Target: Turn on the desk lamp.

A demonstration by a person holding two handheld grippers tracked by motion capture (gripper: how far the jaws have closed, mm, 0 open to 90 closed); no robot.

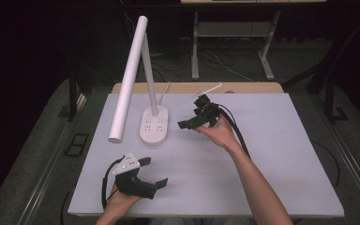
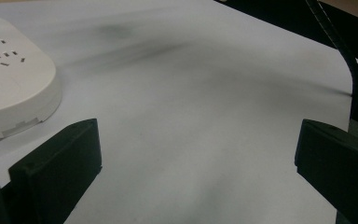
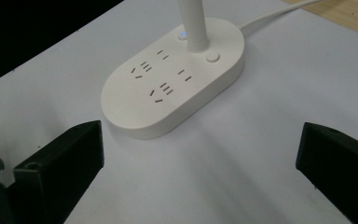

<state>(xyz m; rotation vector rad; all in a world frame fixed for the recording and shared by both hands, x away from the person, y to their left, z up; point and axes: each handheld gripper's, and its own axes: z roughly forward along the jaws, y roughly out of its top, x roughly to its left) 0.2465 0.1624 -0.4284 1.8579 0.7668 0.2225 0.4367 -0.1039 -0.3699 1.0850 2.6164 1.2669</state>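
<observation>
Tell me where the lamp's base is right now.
In the high view the lamp base stands left of centre on the white table, with the open right gripper beside it.

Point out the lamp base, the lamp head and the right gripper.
lamp base (image 3: pixel 172 84), right gripper view, on its flat top among the socket slots.
lamp head (image 1: pixel 129 77), high view, midway along the white bar.
right gripper (image 1: pixel 198 123), high view, between its open jaws.

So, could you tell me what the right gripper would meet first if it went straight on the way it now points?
Most likely the lamp base: the open right gripper faces it, nothing between.
</observation>
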